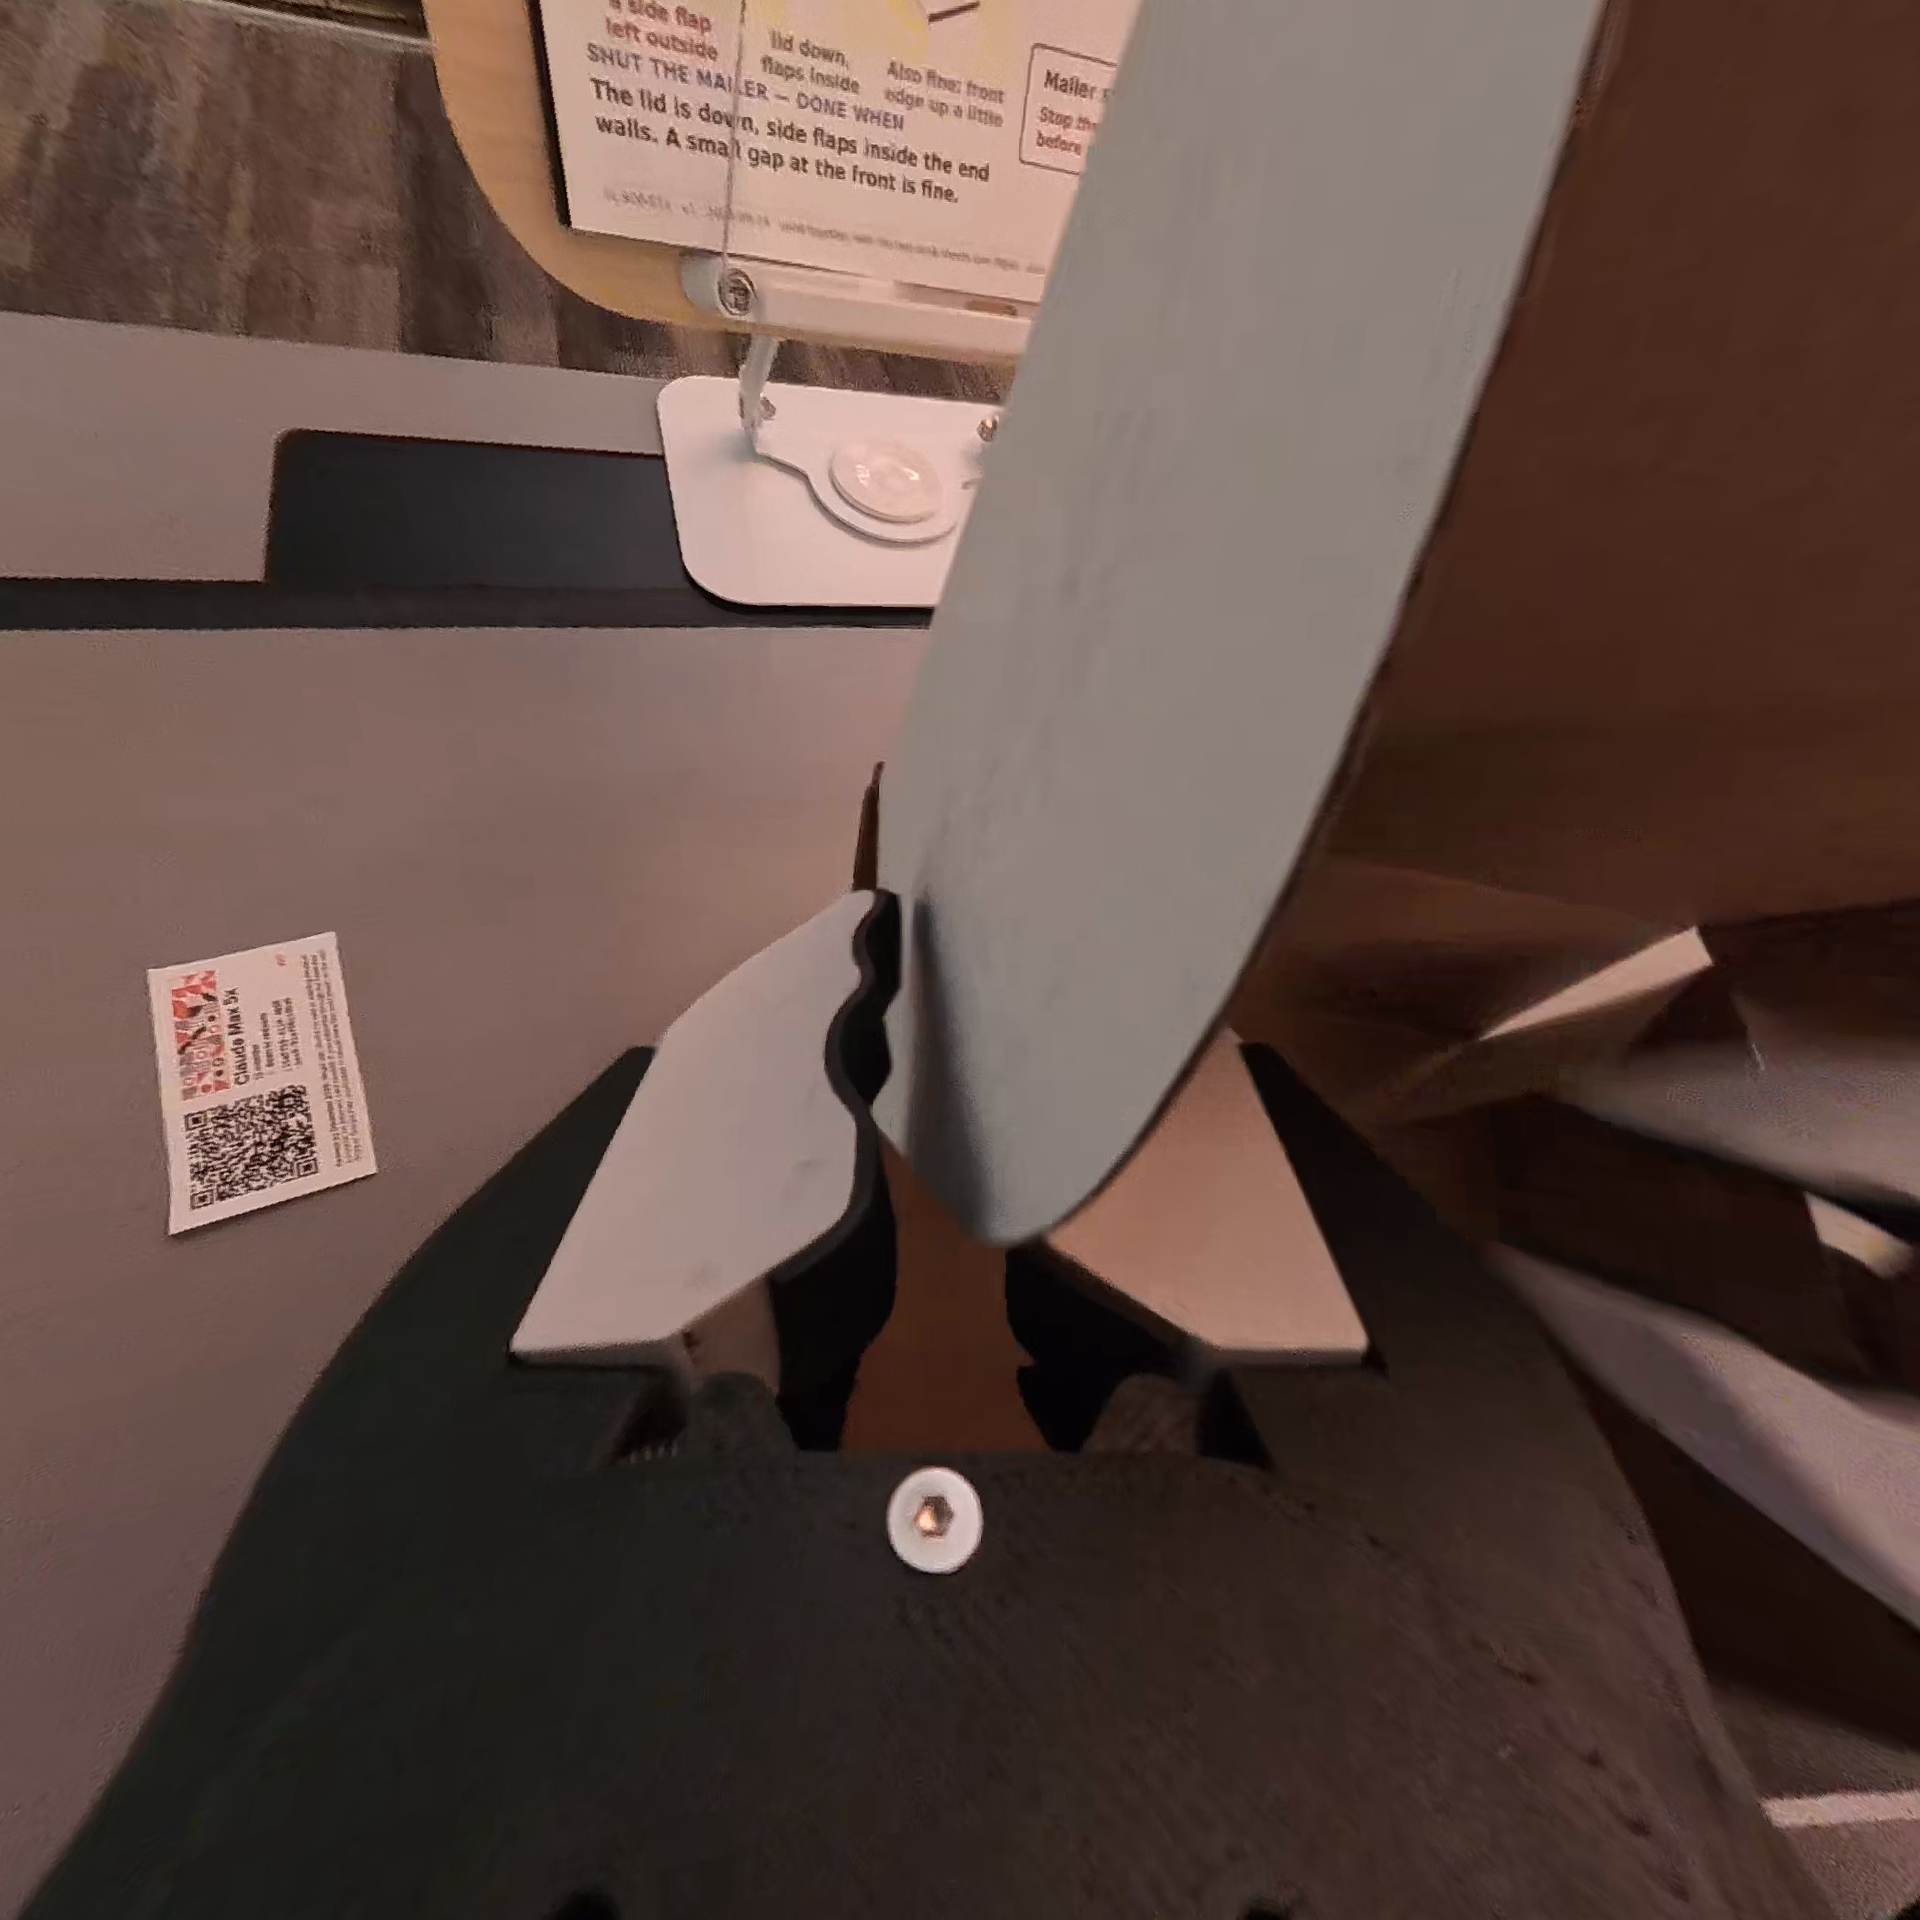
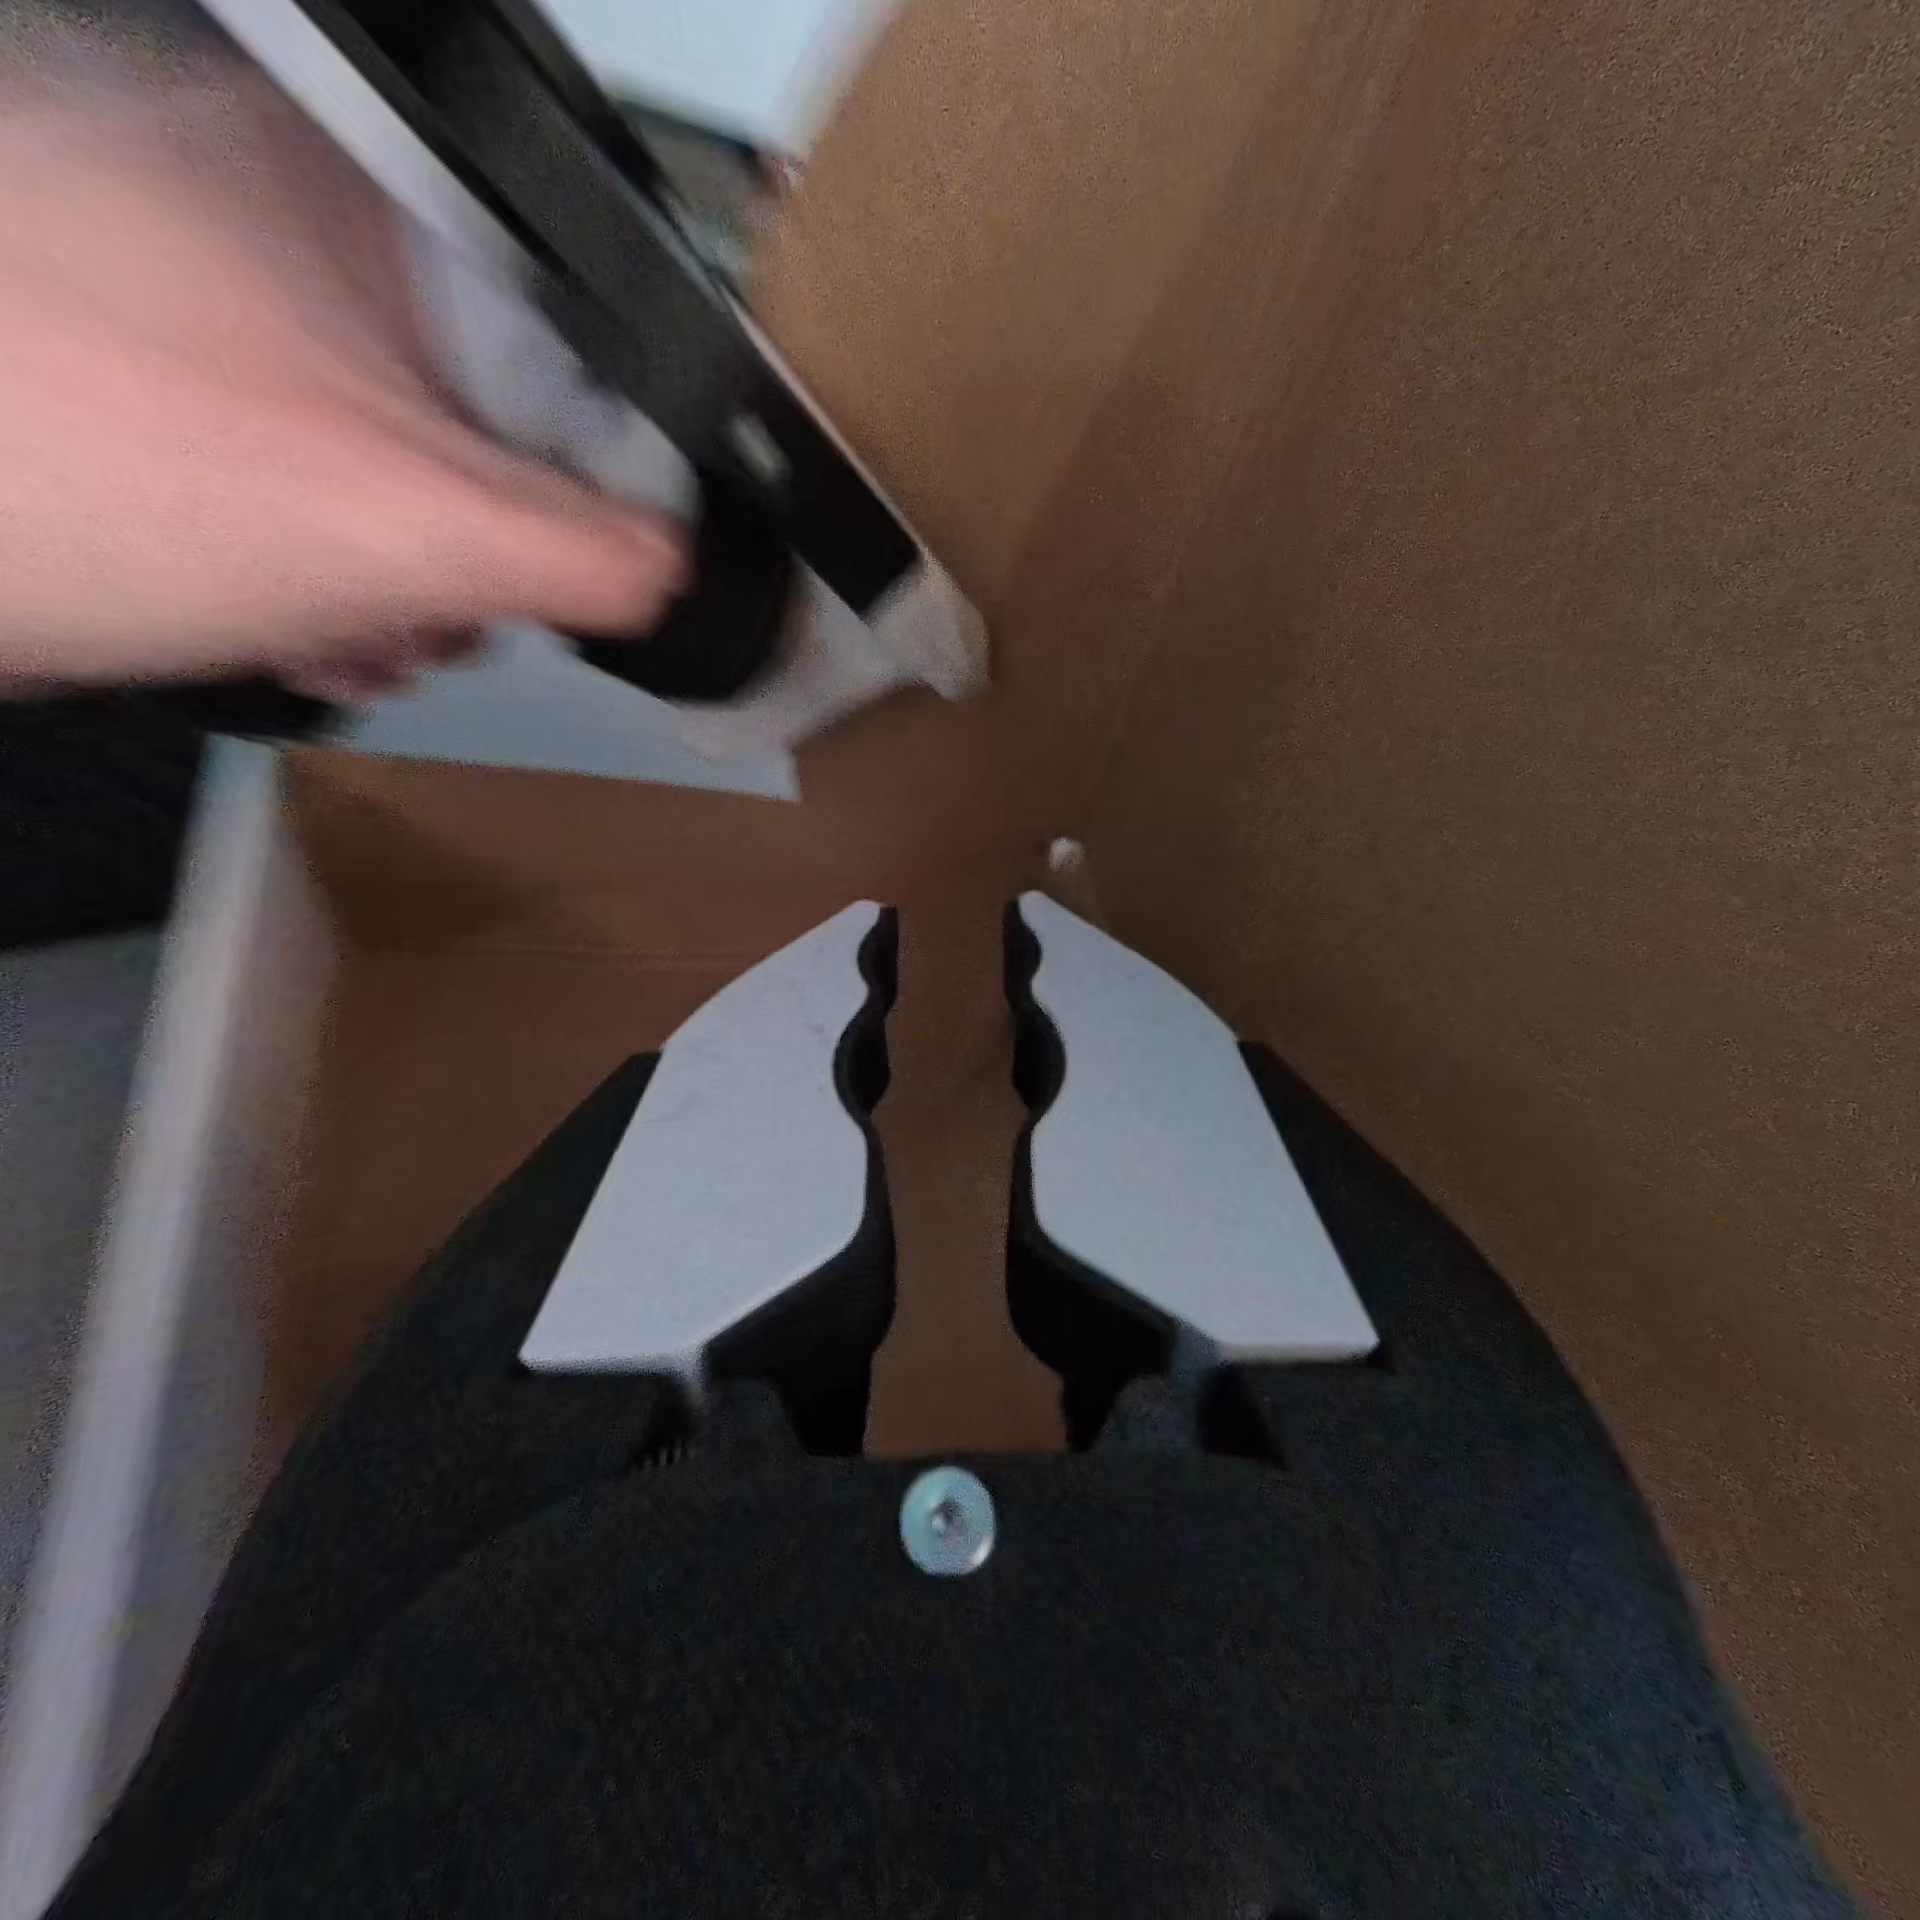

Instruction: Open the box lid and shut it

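The box is cardboard, pale blue-grey outside and brown inside. In the left wrist view its lid (image 1: 1662,416) stands raised at the right, brown inner face toward me. The lid's rounded side flap (image 1: 1195,623) runs down between my left gripper's (image 1: 945,914) jaws. It touches the left pad and hides the right fingertip; the jaws stand narrowly apart around it. My right gripper (image 2: 951,904) is inside the box against the brown wall (image 2: 1455,623), jaws almost together with nothing between them. A blurred hand (image 2: 260,416) and the left gripper (image 2: 940,655) show at upper left.
The grey table (image 1: 416,831) carries a small printed card (image 1: 260,1081) at the left. A white stand base (image 1: 821,488) at the back holds a board with an instruction sheet (image 1: 831,125). The box's pale walls (image 1: 1714,1403) fill the lower right.
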`<move>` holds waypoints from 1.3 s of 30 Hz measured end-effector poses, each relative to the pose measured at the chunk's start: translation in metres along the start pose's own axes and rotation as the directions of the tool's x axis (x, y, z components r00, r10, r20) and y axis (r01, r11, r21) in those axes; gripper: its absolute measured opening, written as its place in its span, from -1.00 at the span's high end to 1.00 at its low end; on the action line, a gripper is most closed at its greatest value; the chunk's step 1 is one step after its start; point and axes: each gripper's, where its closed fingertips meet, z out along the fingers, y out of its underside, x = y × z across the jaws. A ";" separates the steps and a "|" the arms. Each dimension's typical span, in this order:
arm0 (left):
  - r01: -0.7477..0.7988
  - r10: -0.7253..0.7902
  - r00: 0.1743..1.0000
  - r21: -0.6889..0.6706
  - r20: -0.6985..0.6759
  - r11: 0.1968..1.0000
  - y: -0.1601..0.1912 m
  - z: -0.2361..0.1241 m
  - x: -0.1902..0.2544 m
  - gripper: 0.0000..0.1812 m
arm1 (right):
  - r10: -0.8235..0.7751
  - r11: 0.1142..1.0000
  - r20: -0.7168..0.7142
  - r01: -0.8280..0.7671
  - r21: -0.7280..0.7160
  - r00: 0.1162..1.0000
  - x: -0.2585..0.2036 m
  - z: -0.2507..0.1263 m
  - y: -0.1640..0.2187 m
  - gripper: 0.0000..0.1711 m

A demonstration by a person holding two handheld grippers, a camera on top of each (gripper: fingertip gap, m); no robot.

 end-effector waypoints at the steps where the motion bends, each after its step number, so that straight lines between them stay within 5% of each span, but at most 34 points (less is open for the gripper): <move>1: -0.004 0.004 1.000 0.016 -0.005 1.000 0.000 -0.001 0.001 0.71 | 0.022 0.997 0.012 -0.023 0.079 1.000 -0.010 -0.031 -0.016 0.77; 5: -0.064 0.062 0.998 0.138 0.016 0.988 -0.009 -0.021 0.005 0.53 | 0.032 0.936 -0.146 0.022 0.352 0.989 -0.021 -0.165 -0.047 0.75; 8: -0.258 0.220 0.956 0.200 0.192 0.945 -0.013 -0.050 0.009 0.44 | 0.139 0.903 -0.427 0.062 0.424 0.894 0.014 -0.247 -0.019 0.72; 10: -0.388 0.338 0.915 0.254 0.220 0.886 -0.013 -0.066 0.037 0.46 | 0.256 0.915 -0.495 -0.043 0.401 0.830 0.040 -0.268 0.018 0.58; 12: -0.449 0.450 0.890 0.312 0.072 0.837 -0.004 -0.069 0.092 0.52 | 0.377 0.908 -0.474 -0.215 0.360 0.796 0.055 -0.262 0.057 0.29; 16: -0.569 0.668 0.676 0.355 -0.313 0.742 0.033 -0.036 0.202 0.58 | 0.486 0.872 -0.474 -0.372 0.319 0.734 0.070 -0.234 0.101 0.28; 22: -0.833 0.857 0.332 0.304 -0.393 0.462 0.076 0.037 0.244 0.61 | 0.612 0.790 -0.445 -0.523 0.319 0.653 0.074 -0.201 0.121 0.40; 31: -0.896 0.841 0.294 0.174 -0.453 0.407 0.097 0.082 0.241 0.65 | 0.628 0.763 -0.507 -0.596 0.251 0.590 0.087 -0.191 0.142 0.58; 39: -0.921 0.838 0.285 0.108 -0.466 0.373 0.126 0.108 0.228 0.73 | 0.730 0.655 -0.418 -0.728 0.202 0.541 0.078 -0.180 0.150 0.84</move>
